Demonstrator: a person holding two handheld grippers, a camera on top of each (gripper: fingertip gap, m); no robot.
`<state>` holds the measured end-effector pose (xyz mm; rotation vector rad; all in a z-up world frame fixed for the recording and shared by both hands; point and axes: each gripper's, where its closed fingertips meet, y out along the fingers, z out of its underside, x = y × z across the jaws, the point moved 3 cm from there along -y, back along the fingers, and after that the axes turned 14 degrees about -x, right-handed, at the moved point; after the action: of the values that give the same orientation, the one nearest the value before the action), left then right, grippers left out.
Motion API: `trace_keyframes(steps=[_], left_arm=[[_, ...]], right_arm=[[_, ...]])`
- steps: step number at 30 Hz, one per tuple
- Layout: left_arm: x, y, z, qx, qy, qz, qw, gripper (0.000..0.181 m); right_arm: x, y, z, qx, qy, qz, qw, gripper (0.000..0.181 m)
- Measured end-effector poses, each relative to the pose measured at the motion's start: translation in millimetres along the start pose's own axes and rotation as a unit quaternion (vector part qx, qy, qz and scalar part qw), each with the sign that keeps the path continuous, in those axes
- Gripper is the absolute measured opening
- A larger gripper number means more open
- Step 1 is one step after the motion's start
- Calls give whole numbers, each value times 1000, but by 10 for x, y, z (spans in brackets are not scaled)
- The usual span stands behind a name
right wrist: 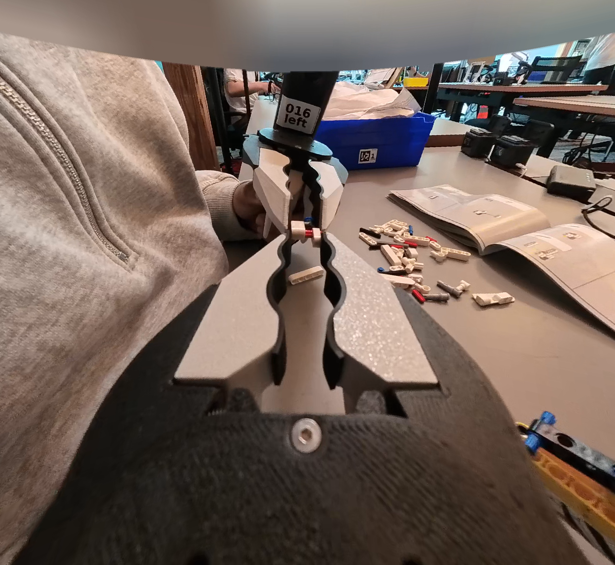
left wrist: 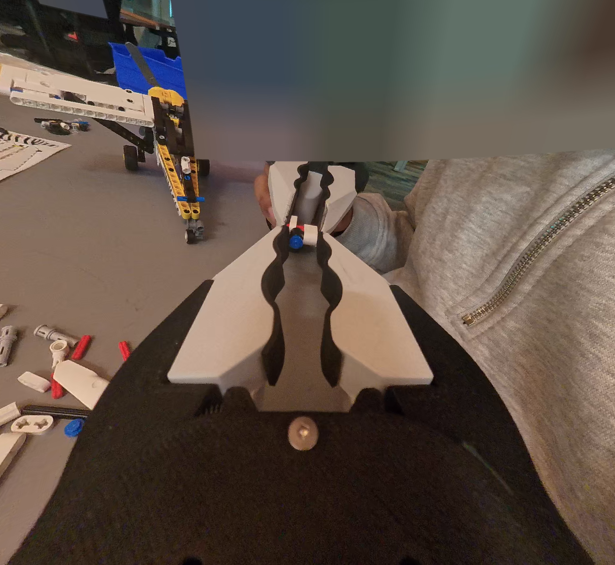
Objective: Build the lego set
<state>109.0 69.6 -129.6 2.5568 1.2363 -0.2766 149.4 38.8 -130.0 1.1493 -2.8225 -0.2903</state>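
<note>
A small Lego sub-assembly (left wrist: pixel 301 237) of white connectors on a red axle with a blue pin is held in the air between both grippers. My left gripper (left wrist: pixel 302 233) is shut on it at its fingertips. The right gripper (left wrist: pixel 307 213) meets it from the far side. In the right wrist view my right gripper (right wrist: pixel 305 235) is shut across the white connectors and red axle (right wrist: pixel 308 233), and the left gripper (right wrist: pixel 304 218) comes in from opposite. The partly built yellow, black and white model (left wrist: pixel 166 136) stands on the grey table (left wrist: pixel 83 249) at the left.
Loose white, grey, red and blue parts (right wrist: pixel 406 259) lie on the table, also in the left wrist view (left wrist: pixel 60 366). A white beam (right wrist: pixel 306 274) lies under my right gripper. An open booklet (right wrist: pixel 482 216), a blue bin (right wrist: pixel 372 143) and a person's grey hoodie (right wrist: pixel 83 216) are close. Left and right tips are no more than a few centimetres apart.
</note>
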Motion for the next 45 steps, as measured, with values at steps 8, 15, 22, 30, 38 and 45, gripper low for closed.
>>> trace_keyframes(steps=[8,15,22,30,38,45], left_arm=[[-1,-1,12,3,-8,3,1000,15],[7,5,13,0,-20,4,1000,15],[8,8,14,0,-13,0,1000,16],[-2,7,14,1,-14,3,1000,16],[39,-9,9,3,-11,-10,1000,15],[46,-10,5,1,-14,-11,1000,15]], right_arm=[[5,-4,13,5,5,-6,1000,15],[-4,-10,18,6,13,-8,1000,14],[-4,-6,22,8,10,-8,1000,14],[4,-2,21,7,8,-10,1000,15],[-54,-38,-64,-31,31,2,999,22],[-67,-41,-80,-38,43,6,998,21]])
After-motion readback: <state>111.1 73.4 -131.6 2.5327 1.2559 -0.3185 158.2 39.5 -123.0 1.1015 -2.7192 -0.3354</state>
